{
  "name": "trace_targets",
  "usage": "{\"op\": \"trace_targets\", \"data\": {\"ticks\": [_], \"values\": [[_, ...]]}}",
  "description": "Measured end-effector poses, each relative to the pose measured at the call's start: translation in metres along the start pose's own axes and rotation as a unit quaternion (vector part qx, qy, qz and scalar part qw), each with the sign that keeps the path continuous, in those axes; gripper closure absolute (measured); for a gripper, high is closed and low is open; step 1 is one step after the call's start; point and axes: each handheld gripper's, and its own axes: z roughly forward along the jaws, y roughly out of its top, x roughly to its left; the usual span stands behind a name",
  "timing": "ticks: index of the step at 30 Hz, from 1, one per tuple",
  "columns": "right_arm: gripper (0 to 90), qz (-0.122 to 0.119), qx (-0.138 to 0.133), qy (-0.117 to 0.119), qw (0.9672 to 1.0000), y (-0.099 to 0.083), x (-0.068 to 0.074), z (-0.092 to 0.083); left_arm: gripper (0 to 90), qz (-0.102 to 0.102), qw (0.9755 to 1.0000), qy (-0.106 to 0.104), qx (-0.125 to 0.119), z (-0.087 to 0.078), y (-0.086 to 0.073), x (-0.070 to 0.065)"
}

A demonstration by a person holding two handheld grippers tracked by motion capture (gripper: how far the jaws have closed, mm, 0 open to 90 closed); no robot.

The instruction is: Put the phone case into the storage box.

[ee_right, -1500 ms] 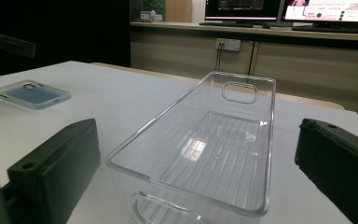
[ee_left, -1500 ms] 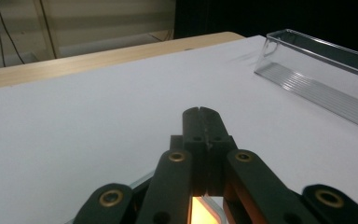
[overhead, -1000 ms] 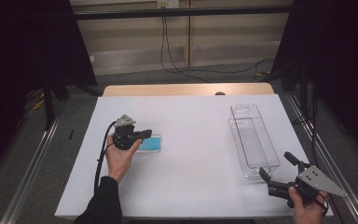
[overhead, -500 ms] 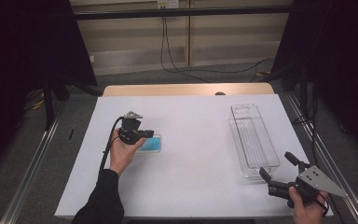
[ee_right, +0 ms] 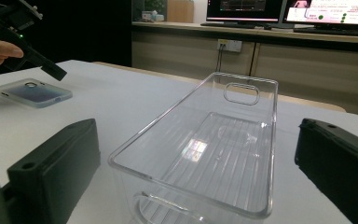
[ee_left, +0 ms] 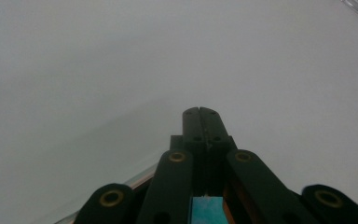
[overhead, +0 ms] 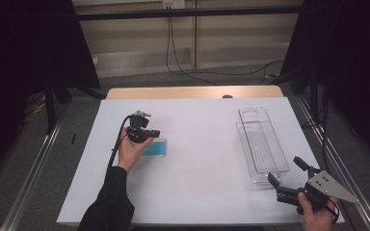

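A translucent blue phone case (overhead: pixel 155 148) lies flat on the white table (overhead: pixel 197 192), left of centre. My left gripper (overhead: pixel 149 136) is in a hand right over its near-left end, jaws shut with nothing between them. In the left gripper view the closed jaws (ee_left: pixel 200 112) point along the table and a sliver of the blue case (ee_left: pixel 206 207) shows beneath them. From the right gripper view, the left gripper (ee_right: pixel 56 72) has its tip just above the case (ee_right: pixel 35 92). My right gripper (overhead: pixel 285 169) stands open at the near end of a clear plastic bin (overhead: pixel 261 144).
The clear bin (ee_right: pixel 242 140) is empty and lies lengthwise along the table's right side, a handle slot in its far wall. The table's front edge is close to the right hand. A dark frame and rails flank the table.
The left hand and its shut gripper have shifted a little to the right and away from me, over the blue case. The right gripper has stayed where it was.
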Motion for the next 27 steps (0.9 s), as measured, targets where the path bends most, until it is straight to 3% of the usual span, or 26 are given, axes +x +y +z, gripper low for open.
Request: {"op": "trace_targets", "data": {"ticks": [7, 16, 19, 27], "values": [[0.0, -0.002, 0.0, 0.001, 1.0, 0.0, -0.001, -0.001, 90.0, -0.007, 0.9999, 0.009, 0.009, 0.015, 0.002, 0.001], [0.0, -0.002, 0.0, 0.0, 1.0, 0.0, -0.001, -0.001, 90.0, -0.009, 0.9997, 0.019, 0.01, 0.02, 0.0, 0.0], [0.0, 0.0, -0.001, -0.001, 1.0, 0.0, 0.0, -0.001, 90.0, -0.018, 0.9996, 0.021, 0.008, 0.023, -0.001, 0.001], [0.0, 0.0, -0.002, -0.002, 1.0, 0.0, -0.001, -0.002, 90.0, -0.015, 0.9994, 0.027, 0.015, 0.028, -0.004, 0.0]]}}
